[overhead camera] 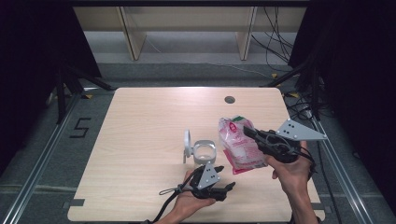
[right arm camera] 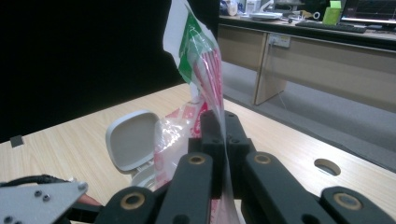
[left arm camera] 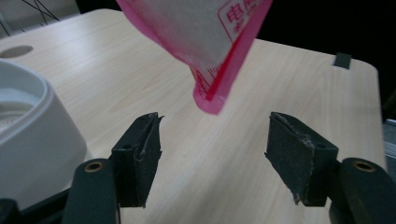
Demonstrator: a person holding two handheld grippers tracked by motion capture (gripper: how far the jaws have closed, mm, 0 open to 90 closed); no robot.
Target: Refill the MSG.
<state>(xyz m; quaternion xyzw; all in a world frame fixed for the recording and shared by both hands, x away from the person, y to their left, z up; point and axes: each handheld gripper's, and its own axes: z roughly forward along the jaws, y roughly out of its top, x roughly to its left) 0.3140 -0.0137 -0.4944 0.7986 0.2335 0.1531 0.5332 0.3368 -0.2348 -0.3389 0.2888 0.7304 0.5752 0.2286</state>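
Observation:
A pink and white plastic bag (overhead camera: 239, 145) with a green top corner hangs above the table's right half, and my right gripper (overhead camera: 247, 132) is shut on its upper edge. In the right gripper view the jaws (right arm camera: 224, 127) pinch the thin film, and the bag (right arm camera: 201, 60) rises above them. A small white container (overhead camera: 204, 152) with its lid (overhead camera: 187, 142) flipped open stands just left of the bag. My left gripper (overhead camera: 228, 187) is open near the front edge. In its own view the gripper (left arm camera: 217, 156) gapes below the bag's bottom corner (left arm camera: 210, 88), apart from it.
The container's wall (left arm camera: 32, 140) sits close on the left of my left gripper. A round cable hole (overhead camera: 229, 99) lies at the table's far side. The table's front edge is just behind both hands. Shelving and cables stand beyond the table.

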